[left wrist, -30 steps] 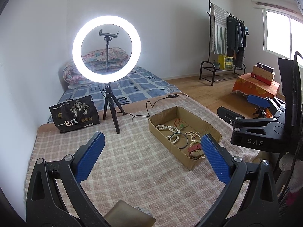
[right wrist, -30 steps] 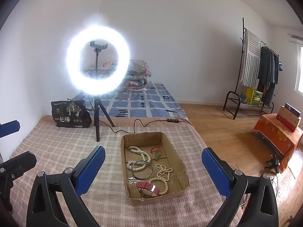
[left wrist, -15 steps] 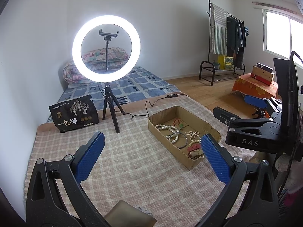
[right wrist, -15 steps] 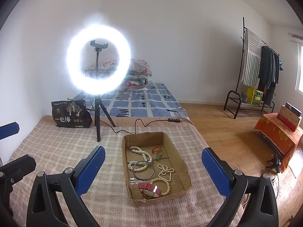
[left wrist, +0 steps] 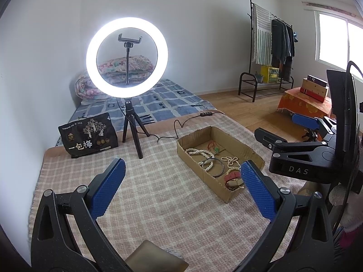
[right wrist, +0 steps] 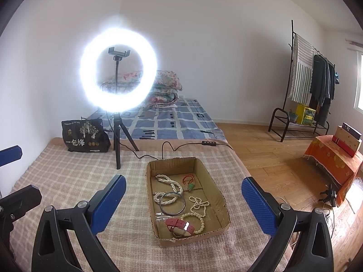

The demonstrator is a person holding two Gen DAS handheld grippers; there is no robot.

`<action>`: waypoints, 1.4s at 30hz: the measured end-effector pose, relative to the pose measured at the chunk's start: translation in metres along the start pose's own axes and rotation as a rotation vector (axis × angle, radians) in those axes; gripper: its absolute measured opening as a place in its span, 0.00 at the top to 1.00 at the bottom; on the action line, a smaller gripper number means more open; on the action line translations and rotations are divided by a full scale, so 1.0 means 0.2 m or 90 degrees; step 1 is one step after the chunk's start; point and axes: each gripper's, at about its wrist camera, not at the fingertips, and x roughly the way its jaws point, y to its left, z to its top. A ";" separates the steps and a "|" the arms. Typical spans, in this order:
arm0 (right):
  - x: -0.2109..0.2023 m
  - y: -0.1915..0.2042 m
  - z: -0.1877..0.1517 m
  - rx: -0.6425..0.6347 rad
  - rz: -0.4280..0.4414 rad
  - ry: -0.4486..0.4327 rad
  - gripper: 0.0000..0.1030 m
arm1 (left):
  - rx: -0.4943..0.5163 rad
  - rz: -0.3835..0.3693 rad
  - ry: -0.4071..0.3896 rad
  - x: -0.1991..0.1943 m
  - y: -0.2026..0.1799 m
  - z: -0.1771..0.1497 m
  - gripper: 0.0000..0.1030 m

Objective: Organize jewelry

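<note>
Cardboard box point(right wrist: 221, 204) of jewelry: on checked blanket point(right wrist: 68, 181), long axis running away from viewer. Right tongs point(right wrist: 183, 200), spread and empty, face it squarely and hover nearer; left tongs point(left wrist: 182, 176), likewise spread and empty, have it off to their right.

Brown object point(left wrist: 156, 258) cut off; identity perhaps cardboard.

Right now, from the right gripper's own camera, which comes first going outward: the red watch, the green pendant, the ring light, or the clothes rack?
1. Red watch, near end of the cardboard box, just ahead of the right gripper.
2. Green pendant, toward the box's far end.
3. Ring light, beyond the box, to the left.
4. Clothes rack, far right, by the wall.
</note>
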 end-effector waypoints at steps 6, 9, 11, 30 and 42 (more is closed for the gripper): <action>0.01 -0.01 0.00 0.003 -0.001 0.001 0.00 | 0.000 0.001 0.000 0.00 0.00 0.00 0.00; 0.00 -0.01 0.00 0.001 -0.001 0.000 0.00 | -0.001 0.002 0.002 0.00 0.00 -0.01 0.00; 0.00 -0.01 0.00 0.001 -0.001 0.001 0.00 | -0.004 0.001 0.004 0.01 0.00 -0.01 0.00; 0.02 -0.01 -0.02 0.003 -0.001 0.005 0.00 | -0.003 0.007 0.007 0.01 0.00 -0.02 0.00; 0.02 0.00 -0.02 0.000 0.000 0.007 0.00 | -0.014 0.013 0.008 0.01 0.00 -0.05 0.00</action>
